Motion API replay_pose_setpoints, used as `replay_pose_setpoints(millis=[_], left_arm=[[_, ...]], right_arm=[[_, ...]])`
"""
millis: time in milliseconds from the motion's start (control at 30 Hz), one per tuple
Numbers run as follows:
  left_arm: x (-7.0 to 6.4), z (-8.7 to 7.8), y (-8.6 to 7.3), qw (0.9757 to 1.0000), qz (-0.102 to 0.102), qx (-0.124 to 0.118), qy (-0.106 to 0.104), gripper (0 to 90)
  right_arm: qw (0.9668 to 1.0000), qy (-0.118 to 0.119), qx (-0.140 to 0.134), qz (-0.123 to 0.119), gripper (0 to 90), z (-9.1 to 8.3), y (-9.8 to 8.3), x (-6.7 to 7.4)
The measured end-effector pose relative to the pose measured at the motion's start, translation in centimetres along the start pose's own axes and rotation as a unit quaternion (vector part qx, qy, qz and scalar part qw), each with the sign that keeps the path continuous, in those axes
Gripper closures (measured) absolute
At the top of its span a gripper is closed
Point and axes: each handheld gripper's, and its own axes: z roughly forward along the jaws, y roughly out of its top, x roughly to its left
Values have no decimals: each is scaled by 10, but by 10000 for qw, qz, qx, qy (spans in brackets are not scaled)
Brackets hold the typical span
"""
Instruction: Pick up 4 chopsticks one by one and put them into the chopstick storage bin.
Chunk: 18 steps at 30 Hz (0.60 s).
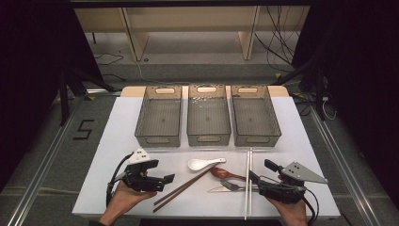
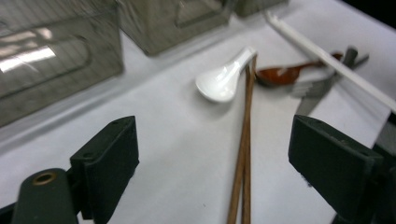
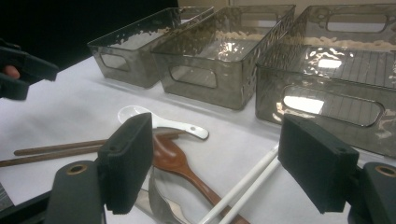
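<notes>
Cutlery lies in a loose group at the table's front. A white soup spoon rests beside a brown wooden spoon. Brown chopsticks run diagonally, and white chopsticks lie straight. A metal fork sits by a knife. My left gripper is open just left of the brown chopsticks, holding nothing. My right gripper is open right of the white chopsticks, holding nothing.
Three grey see-through bins stand in a row at the back of the white mat: left bin, middle bin, right bin. All look bare inside. Bare mat lies between bins and cutlery.
</notes>
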Motion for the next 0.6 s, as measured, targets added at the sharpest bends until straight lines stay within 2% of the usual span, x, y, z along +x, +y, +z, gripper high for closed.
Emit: replay_pose_setpoints(millis=[100, 200, 333, 400, 533, 600], left_arm=[[-5, 10, 5, 9987, 219, 459, 22, 176], [-11, 19, 8, 9958, 395, 819, 64, 201], [-16, 29, 12, 9902, 647, 1224, 183, 258], [-17, 33, 13, 9864, 741, 1447, 225, 286], [-20, 40, 16, 9807, 867, 1736, 254, 337], [-21, 43, 16, 9781, 898, 1869, 204, 375]], right_arm=[[10000, 3, -3, 1, 274, 0, 0, 0], [10000, 10, -8, -2, 274, 0, 0, 0], [10000, 20, -18, 4, 274, 0, 0, -1], [10000, 19, -23, 15, 274, -1, 0, 0], [10000, 9, -21, 11, 274, -1, 0, -1], [10000, 14, -24, 5, 274, -1, 0, -1]])
